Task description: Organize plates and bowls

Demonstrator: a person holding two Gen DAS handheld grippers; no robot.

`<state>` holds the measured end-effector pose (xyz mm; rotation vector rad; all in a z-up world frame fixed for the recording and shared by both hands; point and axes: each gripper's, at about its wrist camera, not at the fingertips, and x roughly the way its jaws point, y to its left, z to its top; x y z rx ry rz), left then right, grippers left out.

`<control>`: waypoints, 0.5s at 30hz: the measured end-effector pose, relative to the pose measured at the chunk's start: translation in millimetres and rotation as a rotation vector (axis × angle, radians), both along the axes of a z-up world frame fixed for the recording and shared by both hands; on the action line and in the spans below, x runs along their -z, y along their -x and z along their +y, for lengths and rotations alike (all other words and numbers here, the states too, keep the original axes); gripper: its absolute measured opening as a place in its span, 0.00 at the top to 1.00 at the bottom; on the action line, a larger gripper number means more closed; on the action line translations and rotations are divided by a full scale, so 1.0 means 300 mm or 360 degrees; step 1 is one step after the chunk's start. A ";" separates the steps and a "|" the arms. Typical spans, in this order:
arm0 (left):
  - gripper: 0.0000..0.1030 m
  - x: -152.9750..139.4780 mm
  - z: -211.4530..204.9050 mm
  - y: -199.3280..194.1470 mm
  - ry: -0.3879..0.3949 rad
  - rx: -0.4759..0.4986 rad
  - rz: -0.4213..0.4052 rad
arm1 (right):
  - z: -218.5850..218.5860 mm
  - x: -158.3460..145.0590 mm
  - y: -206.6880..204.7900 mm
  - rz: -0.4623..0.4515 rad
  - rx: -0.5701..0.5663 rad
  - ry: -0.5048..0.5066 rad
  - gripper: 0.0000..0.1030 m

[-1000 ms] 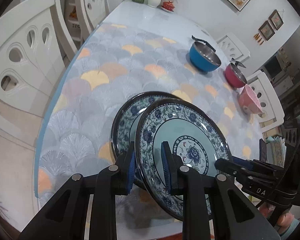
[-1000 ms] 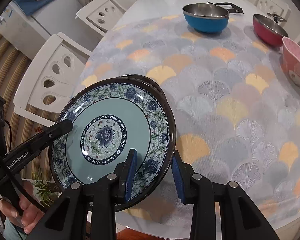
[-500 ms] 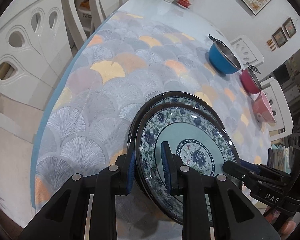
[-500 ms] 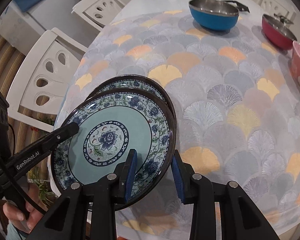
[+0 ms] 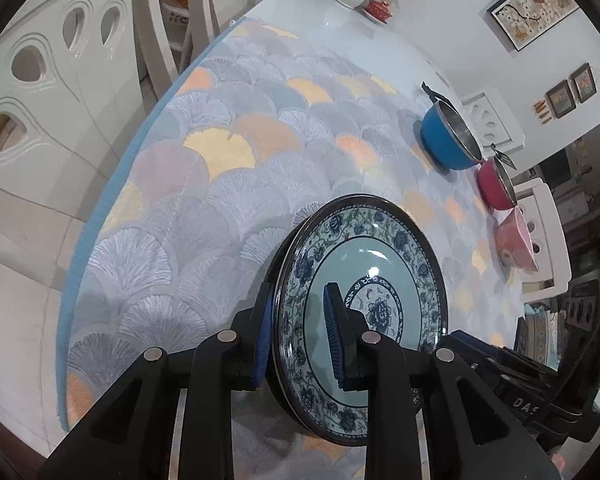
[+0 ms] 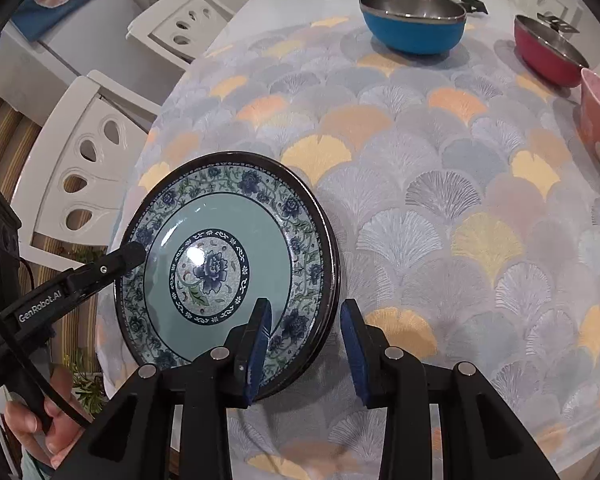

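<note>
In the left wrist view, the top plate is gripped at its rim by the left gripper, whose jaws have just been easing, nested on the plate below. In the right wrist view, the right gripper is clamped on the same stack, near the blue bowl. Stacking seems done; release is called for next.

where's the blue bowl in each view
Left wrist view: the blue bowl sits at the right, above the middle, on the far side of the tablecloth, just above the red bowl.
Right wrist view: the blue bowl is at the top, right of centre, left of the red bowl.
Shared landmark: the patterned plate.
</note>
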<state>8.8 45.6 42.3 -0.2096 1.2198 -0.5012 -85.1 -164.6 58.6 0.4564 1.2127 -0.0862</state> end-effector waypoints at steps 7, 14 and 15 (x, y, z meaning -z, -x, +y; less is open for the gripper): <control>0.76 -0.050 0.028 -0.010 -0.0072 0.0002 -0.0056 | -0.016 -0.073 0.040 -0.0075 0.0020 0.0046 0.67; 0.74 -0.325 -0.073 0.035 -0.0108 0.0210 -0.0431 | -0.082 -0.304 0.126 -0.0279 0.0064 0.0264 0.66; 0.67 -0.380 -0.106 0.046 -0.0108 0.0251 -0.0503 | -0.095 -0.351 0.139 -0.0327 0.0064 0.0360 0.62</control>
